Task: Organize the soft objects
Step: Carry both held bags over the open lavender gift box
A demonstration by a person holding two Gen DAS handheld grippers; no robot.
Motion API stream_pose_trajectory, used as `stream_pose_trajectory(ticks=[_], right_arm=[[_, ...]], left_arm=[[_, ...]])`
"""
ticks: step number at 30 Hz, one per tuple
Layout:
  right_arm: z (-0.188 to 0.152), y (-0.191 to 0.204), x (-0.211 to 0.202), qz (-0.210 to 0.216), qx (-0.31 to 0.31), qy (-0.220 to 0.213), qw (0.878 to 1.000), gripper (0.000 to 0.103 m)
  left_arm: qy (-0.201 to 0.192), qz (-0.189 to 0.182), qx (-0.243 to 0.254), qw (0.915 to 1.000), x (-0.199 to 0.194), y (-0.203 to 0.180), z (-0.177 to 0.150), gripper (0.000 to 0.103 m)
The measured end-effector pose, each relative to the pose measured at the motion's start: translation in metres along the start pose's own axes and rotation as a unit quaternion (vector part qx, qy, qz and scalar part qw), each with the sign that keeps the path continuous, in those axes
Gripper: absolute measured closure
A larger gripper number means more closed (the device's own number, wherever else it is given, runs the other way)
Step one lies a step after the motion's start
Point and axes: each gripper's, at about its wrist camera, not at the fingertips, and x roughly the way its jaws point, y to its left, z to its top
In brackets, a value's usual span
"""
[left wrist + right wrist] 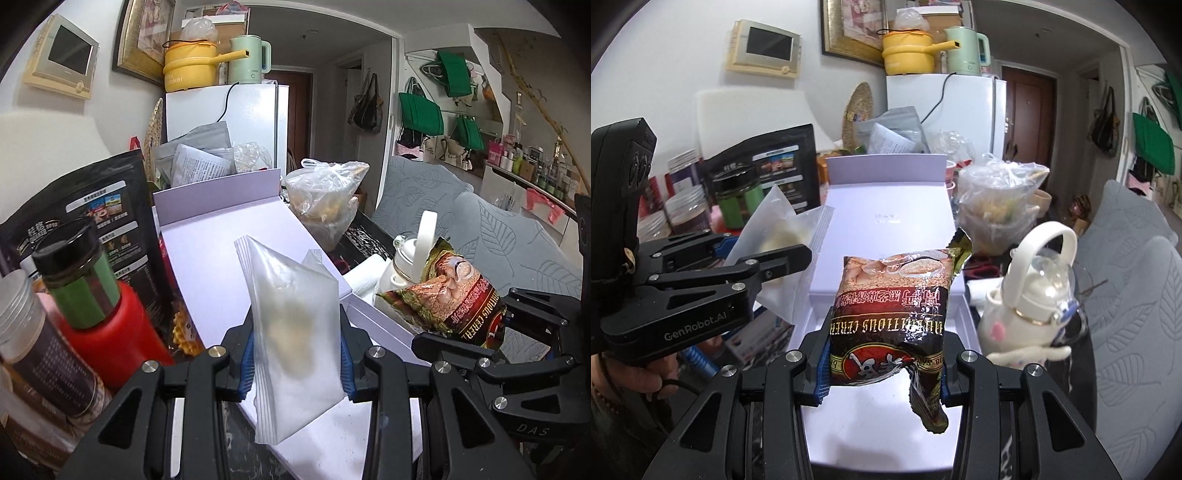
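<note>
Even, soft indoor light; strong fisheye bending, dark vignette corners (both views); near foreground slightly soft.

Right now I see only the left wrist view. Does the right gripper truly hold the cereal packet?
Observer: Yes, the right gripper is shut on the cereal packet, pinching its lower part.
Operator: Does something hang loose?
Observer: A crumpled corner droops below the gripper, over the lavender box.
Operator: In my view the packet overlaps the white bottle. Do they touch?
Observer: No, the white bottle stands apart, to the packet's right.
</note>
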Motion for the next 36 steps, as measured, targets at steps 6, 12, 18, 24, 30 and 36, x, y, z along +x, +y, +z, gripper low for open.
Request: stream_pose_trajectory(ticks=[6,12,18,24,30,36], right_arm=[[0.005,-0.014,0.024,-0.006,0.01,0.012,1.0,0.061],[-0.004,-0.021,0.054,-0.02,0.02,0.029,0.999,0.061],[-0.011,-0.03,0.078,-0.006,0.035,0.04,0.999,0.061],[-0.017,-0.033,0.092,-0.001,0.039,0.052,0.998,0.061],[-0.025,-0.033,0.112,-0.019,0.035,0.083,0.996,0.061],[-0.03,-0.038,0.122,-0.019,0.042,0.1,0.994,0.061]], left_arm=[[0.017,-0.005,-0.012,0.9998,0.027,0.006,0.006,0.067],[0.057,-0.006,-0.01,0.9983,0.062,0.007,-0.009,0.067],[0.09,-0.012,-0.015,0.9957,0.085,0.01,-0.022,0.067],[0.112,-0.01,-0.007,0.9936,0.099,0.009,-0.028,0.067],[0.146,-0.003,-0.009,0.9892,0.115,0.008,-0.04,0.067],[0.18,0.0,-0.013,0.9835,0.13,0.012,-0.05,0.067]])
